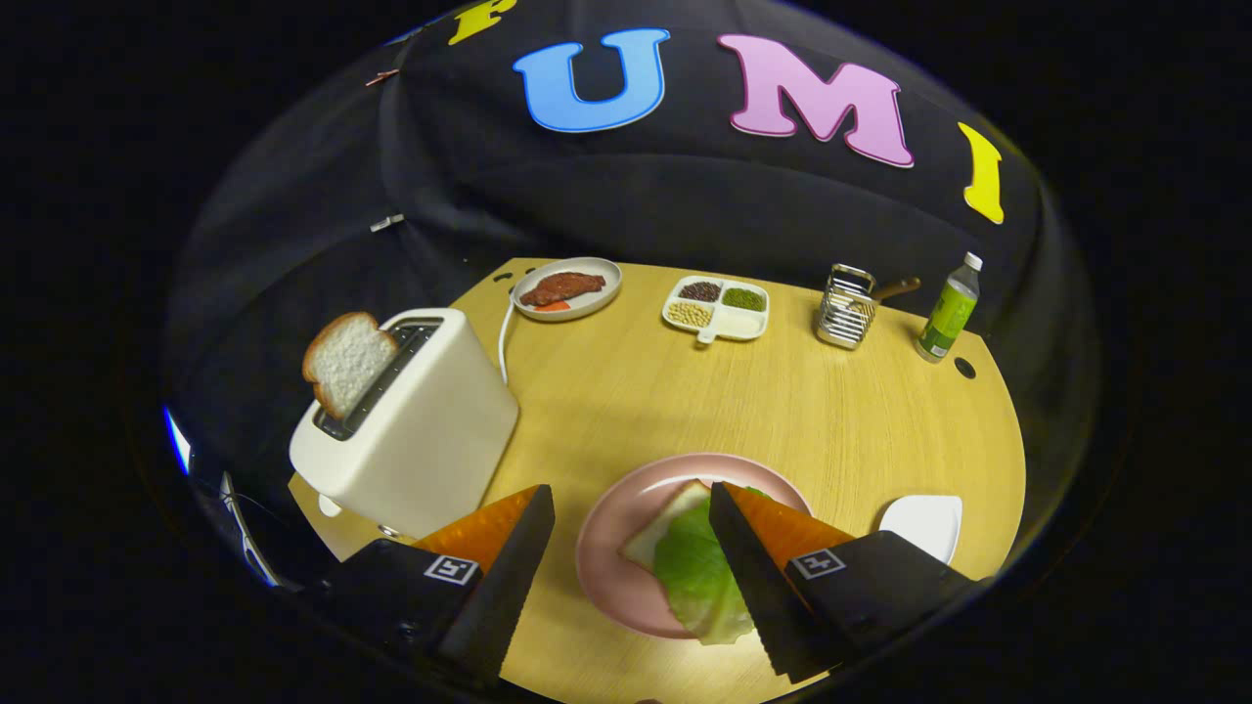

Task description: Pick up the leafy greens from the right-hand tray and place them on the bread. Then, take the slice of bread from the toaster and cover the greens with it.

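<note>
2 fingers of gripper (631,499) spread, empty — greens (696,577) between them, seemingly below.

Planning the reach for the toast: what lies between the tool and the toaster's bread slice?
In the gripper view, the white toaster's body; the open tool holds nothing, and the bread slice stands beyond.

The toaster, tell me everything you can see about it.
The toaster is a cream-white, smooth, rounded box standing upright on the wooden table, ahead of the open hand-held gripper and beside the pink plate. A slice of white bread sticks up from its dark top slot. A knob shows low on its near end, and a white cord trails behind it.
</note>
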